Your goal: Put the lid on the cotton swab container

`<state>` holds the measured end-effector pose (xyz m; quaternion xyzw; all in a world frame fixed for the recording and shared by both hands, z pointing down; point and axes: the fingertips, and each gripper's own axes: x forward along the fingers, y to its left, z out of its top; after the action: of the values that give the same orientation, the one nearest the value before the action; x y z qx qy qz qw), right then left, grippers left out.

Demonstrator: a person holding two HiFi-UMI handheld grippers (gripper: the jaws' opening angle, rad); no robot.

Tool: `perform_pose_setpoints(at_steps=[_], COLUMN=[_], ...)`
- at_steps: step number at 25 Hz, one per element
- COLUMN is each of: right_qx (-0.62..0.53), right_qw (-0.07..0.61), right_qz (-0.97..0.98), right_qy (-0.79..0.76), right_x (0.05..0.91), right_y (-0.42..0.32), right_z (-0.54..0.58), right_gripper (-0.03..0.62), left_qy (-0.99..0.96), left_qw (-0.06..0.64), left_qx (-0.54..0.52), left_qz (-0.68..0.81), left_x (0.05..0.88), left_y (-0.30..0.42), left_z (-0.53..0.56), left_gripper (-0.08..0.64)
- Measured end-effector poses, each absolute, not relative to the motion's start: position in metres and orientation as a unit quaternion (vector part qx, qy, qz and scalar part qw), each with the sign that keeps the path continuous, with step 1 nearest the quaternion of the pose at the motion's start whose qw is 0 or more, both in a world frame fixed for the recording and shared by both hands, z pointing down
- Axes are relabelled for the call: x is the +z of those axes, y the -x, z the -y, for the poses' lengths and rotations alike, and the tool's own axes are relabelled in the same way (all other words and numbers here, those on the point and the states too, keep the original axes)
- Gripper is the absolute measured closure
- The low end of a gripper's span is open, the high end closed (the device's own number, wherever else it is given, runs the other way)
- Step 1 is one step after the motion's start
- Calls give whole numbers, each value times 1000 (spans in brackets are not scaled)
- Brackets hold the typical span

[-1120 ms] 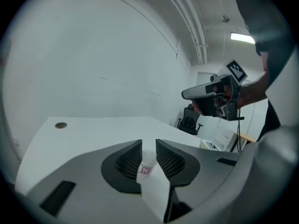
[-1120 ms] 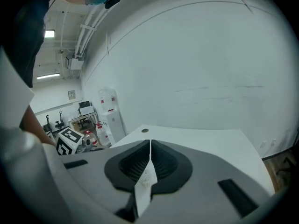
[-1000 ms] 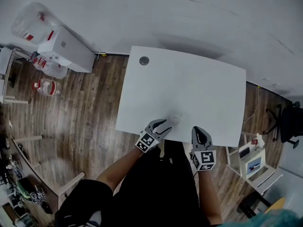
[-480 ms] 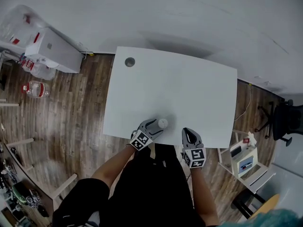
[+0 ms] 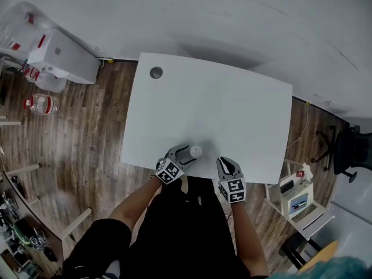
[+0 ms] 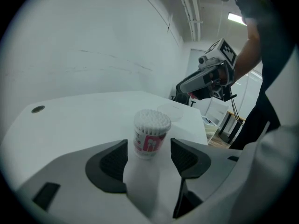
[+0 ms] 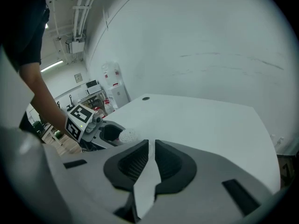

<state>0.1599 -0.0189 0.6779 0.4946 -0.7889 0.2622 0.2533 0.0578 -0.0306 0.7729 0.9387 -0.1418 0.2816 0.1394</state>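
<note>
My left gripper (image 6: 148,146) has its jaws spread wide. The tub (image 6: 151,133) stands upright between their tips at 12 o'clock. The pads are clear of its sides, so I hold nothing. The tub is near the table (image 5: 221,103) edge closest to me, its swab ends bare. The lid (image 6: 171,110) lies flat just beyond it at 1 o'clock, toward my right gripper (image 7: 151,146), whose jaws are closed together on nothing. From the right gripper the tub is at 10 o'clock. I judge the right gripper is nearer the lid.
</note>
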Motion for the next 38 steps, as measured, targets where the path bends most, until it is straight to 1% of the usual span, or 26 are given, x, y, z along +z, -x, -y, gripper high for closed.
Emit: perform_pose_setpoints(at_steps=[3,4,6,7,10,13,15,21,24,28,31,34,38], right_qx=[254,247,232,227,197,173,176,199,195,185,181,187,203], right_qw=[271,279,295,302,340,385,393,368,366,362,348,330,288], right_qz=[791,793,801,807,827,830,828,829,837,848,852,853,859], right_qy=[-485,-482,-467,-454,-402,-364,-360,-372,-357,-339,-346,-358,-371], right_x=[685,687,691,694,709,726,733,737,737,730,719,711,697], right_y=[-164,-165,-165,-163,-151,-143,-142,-144,-138,-126,-120,-116,-113], right_z=[17,16,15,14,7,-1,0,8,6,5,5,7,15], right_gripper=[557,539,452,432,406,397,397,397,397,399,400,400,417], left_qy=[-940,-940,-942,-943,-946,-947,-945,-940,-940,-936,-934,-934,-934], left_qw=[125,120,109,105,99,92,90,106,111,99,90,97,105], left_qx=[282,283,282,282,281,282,287,291,290,301,306,303,300], left_qz=[143,147,149,144,131,125,126,140,143,155,160,163,165], left_x=[769,768,768,768,767,765,768,773,774,775,775,776,776], left_y=[-57,-57,-60,-63,-68,-72,-75,-77,-76,-74,-73,-71,-70], left_z=[32,34,36,36,36,35,33,34,36,43,45,43,44], left_gripper=[268,268,267,265,265,265,265,276,277,291,293,293,293])
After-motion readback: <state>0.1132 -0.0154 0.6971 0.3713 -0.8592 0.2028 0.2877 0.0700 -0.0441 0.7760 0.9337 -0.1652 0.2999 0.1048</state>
